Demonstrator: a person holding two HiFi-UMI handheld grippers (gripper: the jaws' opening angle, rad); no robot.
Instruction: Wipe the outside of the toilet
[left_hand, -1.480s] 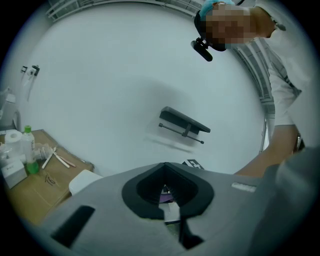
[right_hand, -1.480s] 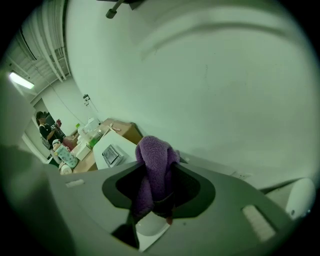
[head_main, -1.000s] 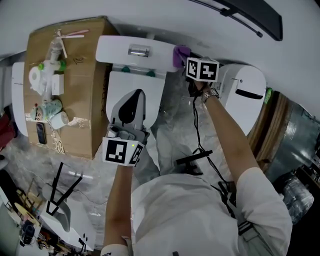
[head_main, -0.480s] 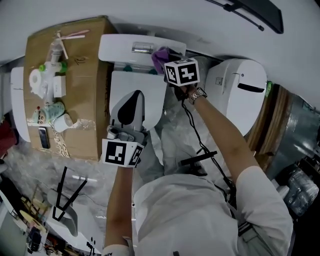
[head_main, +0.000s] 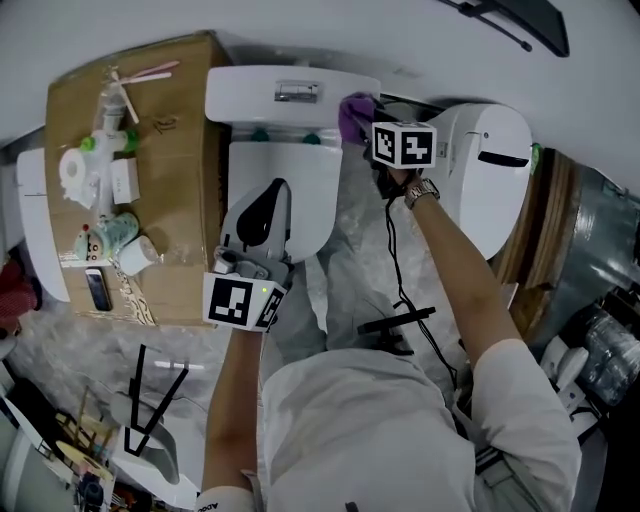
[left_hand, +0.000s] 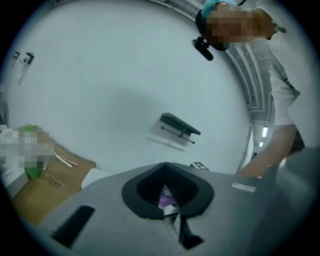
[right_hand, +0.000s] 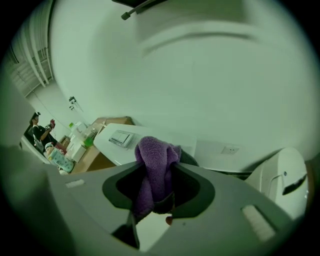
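Crinkled clear plastic sheeting (head_main: 350, 260) over the floor, seen steeply from above. Nearest, over the 6 o'clock edge of the white toilet lid (head_main: 305, 170), left gripper (head_main: 272, 195) with jaws closed on nothing. At 9 o'clock, cardboard box (head_main: 185, 120) topped with bottles and packets, labels too small to read. Farther, at 1 o'clock, right gripper (head_main: 368, 125) clamped on purple cloth (head_main: 355, 110) at the right end of the toilet tank (head_main: 245, 95). At 3 o'clock, second white fixture (head_main: 490, 200). Beyond, plain white wall (head_main: 300, 25).
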